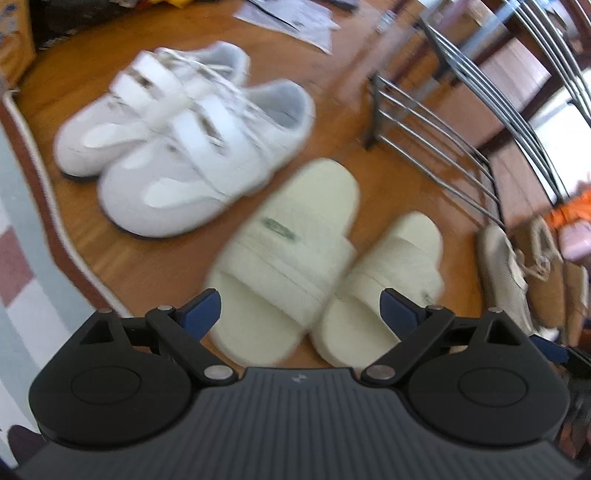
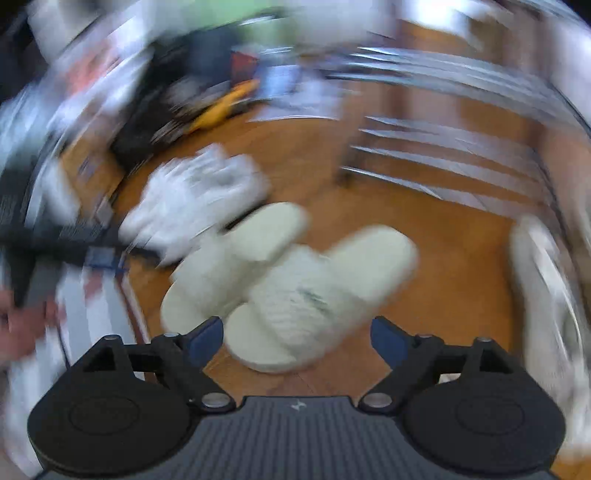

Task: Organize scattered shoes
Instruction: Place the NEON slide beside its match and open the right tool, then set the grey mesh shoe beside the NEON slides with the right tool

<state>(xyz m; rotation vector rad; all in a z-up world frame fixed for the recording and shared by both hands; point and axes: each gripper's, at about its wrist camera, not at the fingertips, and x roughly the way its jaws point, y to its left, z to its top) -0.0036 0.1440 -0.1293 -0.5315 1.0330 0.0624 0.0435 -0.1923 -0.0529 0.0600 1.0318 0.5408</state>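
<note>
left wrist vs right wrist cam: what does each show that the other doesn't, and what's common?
Left wrist only: the left gripper, jaws open and empty; the velcro straps on the white sneakers, sharp enough to see; papers on the floor behind them; a striped rug at the left edge.

Right wrist only: the right gripper, open and empty, and a yellow object among dark clutter. The frame is heavily motion-blurred.

Both: the cream slippers overlapping on the wooden floor, the white sneakers beside them, and the metal shoe rack.
</note>
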